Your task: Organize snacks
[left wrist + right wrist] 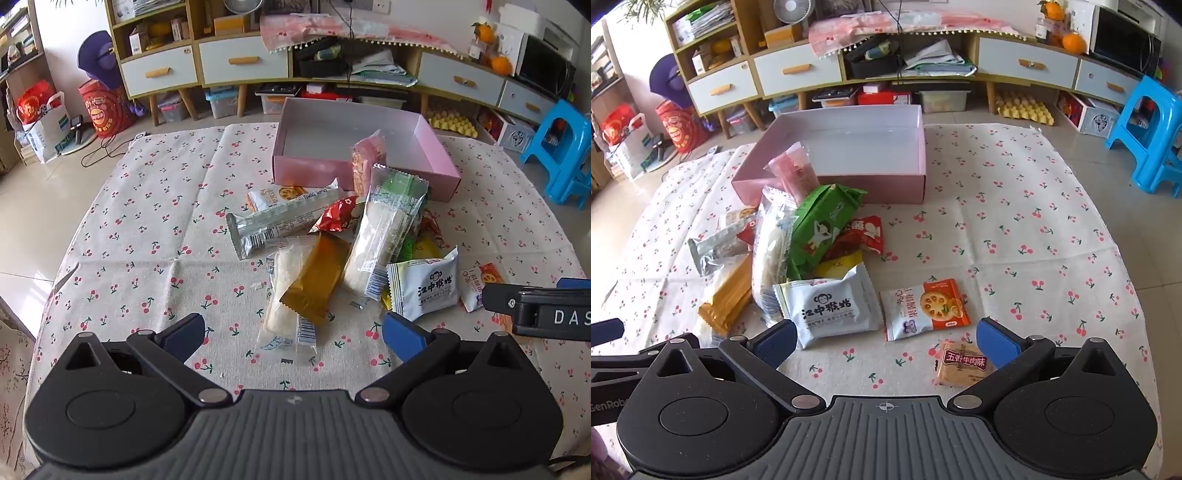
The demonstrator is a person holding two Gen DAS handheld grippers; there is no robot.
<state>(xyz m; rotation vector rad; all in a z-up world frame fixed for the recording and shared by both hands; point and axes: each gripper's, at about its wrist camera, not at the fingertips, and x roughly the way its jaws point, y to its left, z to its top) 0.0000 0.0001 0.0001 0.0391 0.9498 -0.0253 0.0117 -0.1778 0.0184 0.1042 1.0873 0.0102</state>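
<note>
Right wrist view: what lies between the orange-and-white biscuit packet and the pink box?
Nothing: in the right wrist view only bare cherry-print cloth runs from the biscuit packet to the pink box.

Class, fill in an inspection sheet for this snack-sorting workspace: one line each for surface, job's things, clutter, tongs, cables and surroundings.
Surface: cherry-print cloth, creased, on the floor.
Job's things: pink box, open and holding nothing; wrapped snacks piled at its near wall; monkey-logo packet, orange cracker packet and small beef-flavour packet lie flat nearer the camera.
Clutter: nothing seen on the cloth besides snacks.
Tongs: left tongs open above a clear-wrapped pastry; right tongs open, nothing between them.
Cables: black cable on the floor by the cloth's far left corner.
Surroundings: drawer cabinet, blue stool, egg tray.
</note>
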